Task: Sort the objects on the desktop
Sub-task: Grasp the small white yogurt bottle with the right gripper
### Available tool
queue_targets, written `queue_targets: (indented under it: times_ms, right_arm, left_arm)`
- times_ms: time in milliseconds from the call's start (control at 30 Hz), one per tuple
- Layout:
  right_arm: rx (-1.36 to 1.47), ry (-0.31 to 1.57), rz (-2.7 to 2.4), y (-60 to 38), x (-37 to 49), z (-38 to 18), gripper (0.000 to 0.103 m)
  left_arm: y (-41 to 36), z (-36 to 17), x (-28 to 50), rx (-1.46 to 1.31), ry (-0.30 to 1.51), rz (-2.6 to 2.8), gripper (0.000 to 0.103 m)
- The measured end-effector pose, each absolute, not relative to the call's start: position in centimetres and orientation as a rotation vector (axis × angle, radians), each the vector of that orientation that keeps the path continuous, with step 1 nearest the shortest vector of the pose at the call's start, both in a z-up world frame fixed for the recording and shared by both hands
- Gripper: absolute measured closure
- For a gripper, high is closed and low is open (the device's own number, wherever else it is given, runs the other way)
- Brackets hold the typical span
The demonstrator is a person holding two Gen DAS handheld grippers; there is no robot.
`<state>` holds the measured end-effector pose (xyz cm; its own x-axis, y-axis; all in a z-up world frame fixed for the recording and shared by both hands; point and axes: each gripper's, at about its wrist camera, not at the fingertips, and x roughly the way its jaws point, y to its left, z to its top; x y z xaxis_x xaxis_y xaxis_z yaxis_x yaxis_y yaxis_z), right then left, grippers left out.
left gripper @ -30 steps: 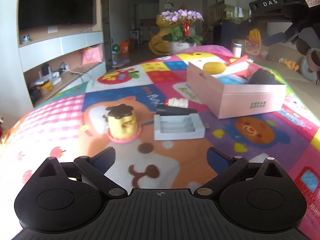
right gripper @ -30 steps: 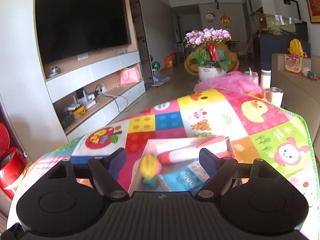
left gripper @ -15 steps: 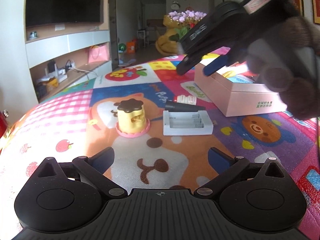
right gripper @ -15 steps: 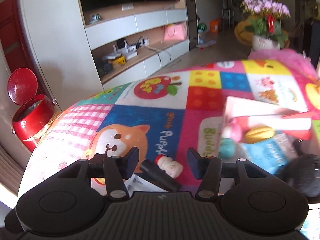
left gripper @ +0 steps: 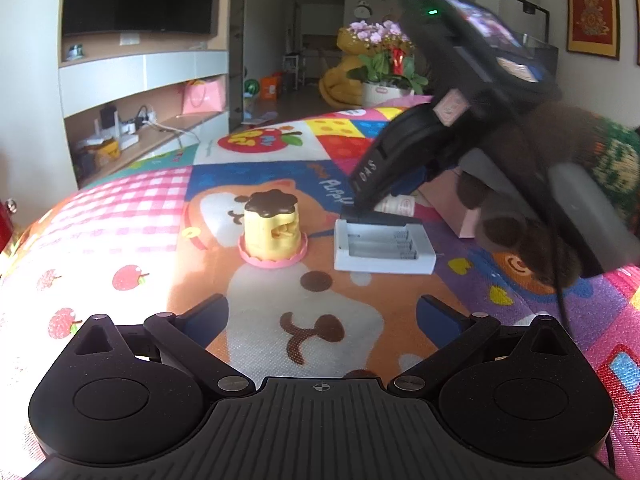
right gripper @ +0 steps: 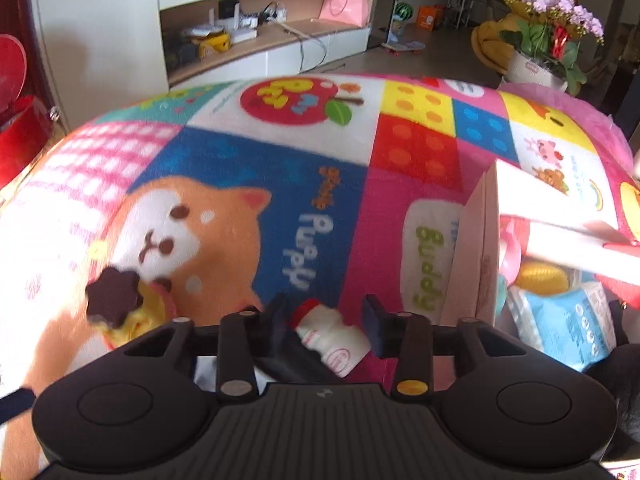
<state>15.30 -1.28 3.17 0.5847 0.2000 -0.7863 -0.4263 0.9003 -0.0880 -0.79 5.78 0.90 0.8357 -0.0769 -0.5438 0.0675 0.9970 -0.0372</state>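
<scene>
We see a bright patchwork mat (right gripper: pixel 224 160) with a cartoon puppy filling most of both views. At the right edge of the right wrist view a pink box (right gripper: pixel 476 264) stands open, with a yellow toy (right gripper: pixel 542 278) and a blue packet (right gripper: pixel 560 328) inside it. In the middle of the left wrist view a white battery charger (left gripper: pixel 384 250) lies flat, and to its left stands a yellow pudding toy (left gripper: pixel 273 232) with a brown top on a pink base.

Our right gripper (right gripper: pixel 326 314) comes down from the upper right of the left wrist view onto the charger's far edge. Its jaws have just been closing and now stand narrowly apart, with a small white bottle (right gripper: pixel 330 338) with a red cap and a dark stick-like thing (right gripper: pixel 286 360) between them; we cannot tell whether the pads press on either.

Our left gripper (left gripper: pixel 322 314), low in its own view, has its jaws wide apart over bare mat.
</scene>
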Motion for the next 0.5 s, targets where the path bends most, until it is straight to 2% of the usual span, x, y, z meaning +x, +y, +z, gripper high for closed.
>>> queue_targets:
  times_ms: [100, 167, 500]
  right_arm:
    - [-0.303, 0.844, 0.425, -2.0, 12.9, 3.7, 0.068]
    - [-0.302, 0.845, 0.439, -2.7, 11.3, 4.1, 0.079]
    - [-0.330, 0.798, 0.327, -10.4, 4.8, 3.2, 0.079]
  left_arm:
    - [5.7, 0.9, -0.8, -0.014, 0.577, -0.076, 0.000]
    - [5.7, 0.9, -0.9, -0.011, 0.578, -0.076, 0.000]
    - [4.7, 0.9, -0.6, 0.043, 0.599, -0.088, 0.000]
